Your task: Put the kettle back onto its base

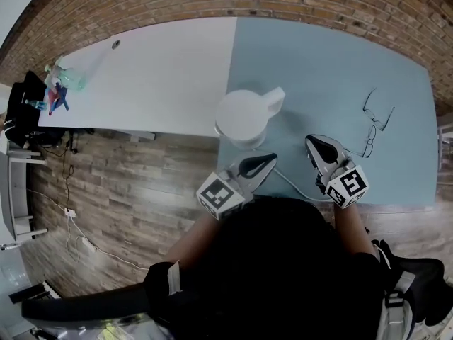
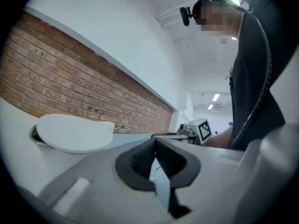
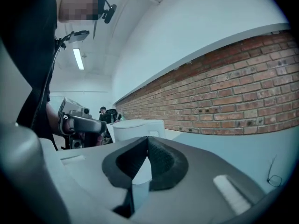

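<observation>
A white kettle (image 1: 248, 115) stands on the blue table (image 1: 333, 69) near its front edge, spout toward the upper right. A grey base rim (image 1: 244, 144) shows under it, with a white cord (image 1: 294, 184) trailing off to the right. My left gripper (image 1: 271, 159) is shut and empty, just in front of the kettle. My right gripper (image 1: 312, 142) is shut and empty too, to the right of the kettle and apart from it. The left gripper view shows the kettle's (image 2: 74, 132) top past the shut left gripper (image 2: 155, 142). The right gripper view shows the kettle (image 3: 136, 129) beyond the shut right gripper (image 3: 147, 139).
A pair of glasses (image 1: 375, 122) lies on the blue table to the right. A white table (image 1: 156, 76) adjoins on the left, with small coloured items (image 1: 58, 91) at its far corner. A brick wall (image 1: 283, 2) runs behind both tables.
</observation>
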